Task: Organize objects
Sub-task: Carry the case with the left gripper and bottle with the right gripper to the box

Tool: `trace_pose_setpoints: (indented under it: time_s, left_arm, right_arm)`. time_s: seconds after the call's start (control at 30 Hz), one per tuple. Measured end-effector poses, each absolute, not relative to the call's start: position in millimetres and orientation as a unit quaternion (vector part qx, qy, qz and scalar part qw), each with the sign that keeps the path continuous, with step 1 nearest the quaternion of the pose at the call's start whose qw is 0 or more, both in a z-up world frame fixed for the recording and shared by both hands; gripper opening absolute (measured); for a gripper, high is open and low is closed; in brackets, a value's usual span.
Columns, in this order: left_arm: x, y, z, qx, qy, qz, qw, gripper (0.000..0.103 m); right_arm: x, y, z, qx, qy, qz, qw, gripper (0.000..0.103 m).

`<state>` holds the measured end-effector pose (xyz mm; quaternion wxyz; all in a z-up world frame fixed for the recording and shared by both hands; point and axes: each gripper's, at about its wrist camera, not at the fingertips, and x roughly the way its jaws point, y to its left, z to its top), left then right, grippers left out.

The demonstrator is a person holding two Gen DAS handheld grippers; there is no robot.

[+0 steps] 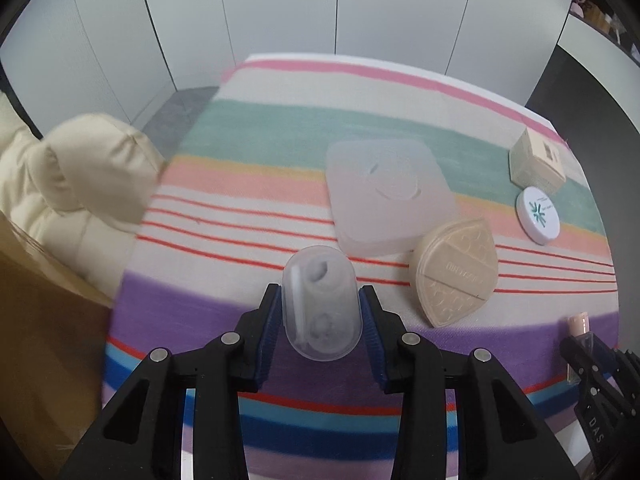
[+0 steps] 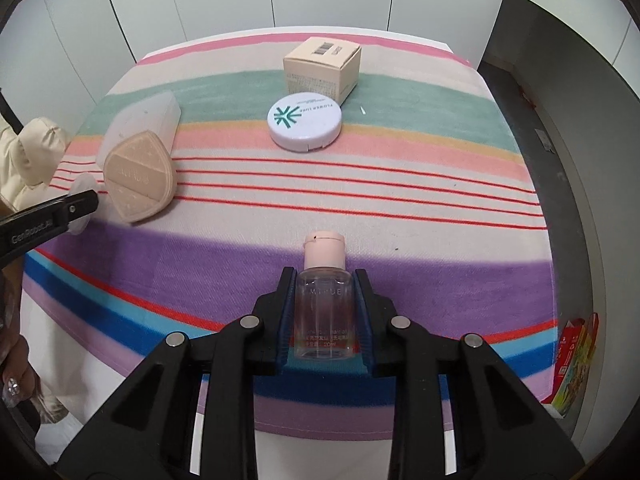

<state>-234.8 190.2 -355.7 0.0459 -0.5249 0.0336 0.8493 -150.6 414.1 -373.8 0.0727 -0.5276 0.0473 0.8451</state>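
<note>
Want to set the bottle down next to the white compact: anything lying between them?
Nothing visible. Only bare striped cloth lies between the bottle in the right tool and the white compact. The puff sits well left.

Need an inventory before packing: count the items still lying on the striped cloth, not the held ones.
4. A translucent square lid mid-cloth; a beige puff leaning against it; a white round compact farther right; a beige carton behind that. Nothing else shows, though something may lie behind the carton.

Compact (image 2: 305,127) lies before the box (image 2: 322,68) — puff (image 2: 139,177) left, against the tray (image 2: 150,118)
</note>
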Motion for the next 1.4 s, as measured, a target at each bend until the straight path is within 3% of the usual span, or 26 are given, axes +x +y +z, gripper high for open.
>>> trace_pose_setpoints:
  time_s: [0.37, 0.93, 1.2, 1.4]
  left_arm:
    - [-235, 200, -244, -0.47, 0.051, 0.879, 0.065, 0.039]
    - [-227, 193, -37, -0.397, 0.031, 0.915, 0.061, 0.039]
    - [-205, 188, 23, -0.375, 0.03, 0.923, 0.077, 0.039]
    - [-190, 180, 46, -0.36, 0.029, 0.93, 0.071, 0.039]
  right_arm:
    - [-161, 422, -298, -0.51, 0.046, 0.854, 0.093, 0.028]
    - [-169, 411, -65, -0.412, 0.019, 0.907, 0.079, 0.028]
    - [-156, 401, 3, -0.387, 0.012, 0.918, 0.084, 0.028]
    - [-144, 395, 18, -0.381, 0.002, 0.921, 0.082, 0.028]
